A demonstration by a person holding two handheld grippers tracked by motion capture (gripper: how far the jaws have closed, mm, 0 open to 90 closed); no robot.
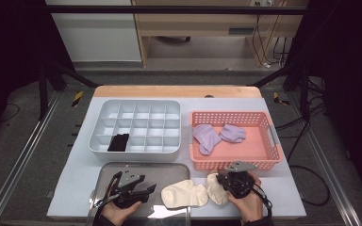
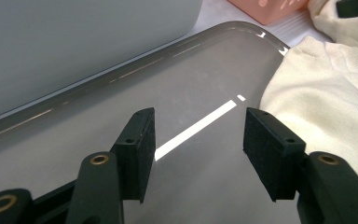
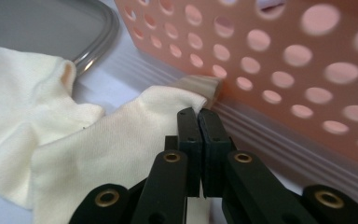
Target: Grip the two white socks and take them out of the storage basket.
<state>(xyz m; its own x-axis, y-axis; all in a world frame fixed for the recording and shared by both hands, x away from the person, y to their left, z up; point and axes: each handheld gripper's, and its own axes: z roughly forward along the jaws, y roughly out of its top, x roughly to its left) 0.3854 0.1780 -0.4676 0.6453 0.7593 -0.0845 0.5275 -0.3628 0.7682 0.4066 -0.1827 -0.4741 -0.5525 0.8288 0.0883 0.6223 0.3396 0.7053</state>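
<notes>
Two cream socks lie at the table's front. One sock (image 1: 185, 194) (image 2: 321, 102) (image 3: 23, 93) overlaps the right edge of a metal tray (image 1: 122, 172) (image 2: 98, 126) (image 3: 93, 42). The other sock (image 1: 214, 188) (image 3: 116, 144) lies just before the pink basket (image 1: 264, 162) (image 3: 284, 60). My right gripper (image 1: 224, 181) (image 3: 198, 114) is shut, its tips at this sock's cuff edge; I see no fabric between the jaws. Over the bare tray my left gripper (image 1: 148, 189) (image 2: 200, 126) stands open and holds nothing, with the first sock just to its right.
A grey divided organiser (image 1: 99, 141) (image 2: 74, 42) stands behind the metal tray, with a black sock (image 1: 118, 142) in a front-left cell. The pink basket holds two purple socks (image 1: 206, 137) (image 1: 232, 133). The table's front edge is close under both hands.
</notes>
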